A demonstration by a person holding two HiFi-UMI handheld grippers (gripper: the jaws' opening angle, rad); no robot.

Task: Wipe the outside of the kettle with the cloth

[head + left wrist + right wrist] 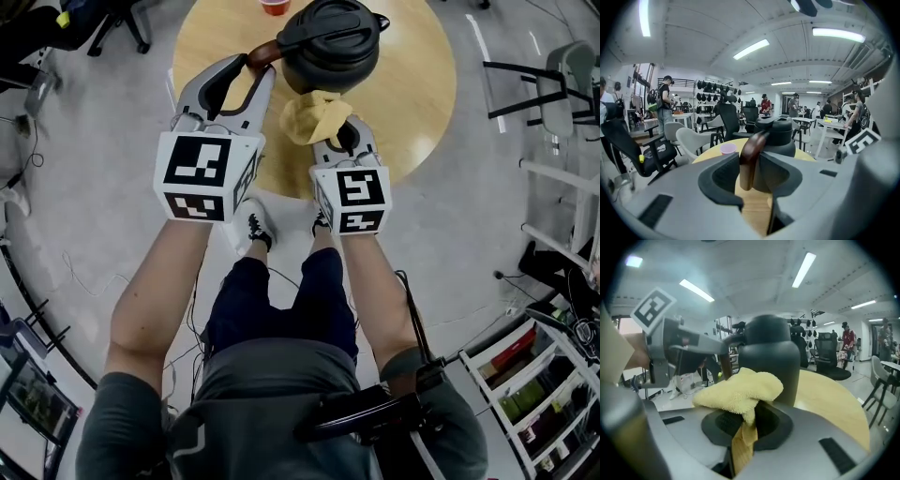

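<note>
Both gripping | left gripper (256,66): kettle handle (751,157) | right gripper (344,137): cloth (315,116), seemingly touching kettle (330,45)

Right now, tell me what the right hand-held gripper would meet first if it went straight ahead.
The dark side of the kettle, just ahead of the right hand-held gripper, with its clamped yellow cloth bunched between; whether they touch is unclear.

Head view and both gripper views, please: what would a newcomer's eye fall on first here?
The black kettle on the round wooden table stands out first, with its brown handle clamped by the left gripper. Next comes the yellow cloth, bunched in the right gripper at the kettle's near side.
</note>
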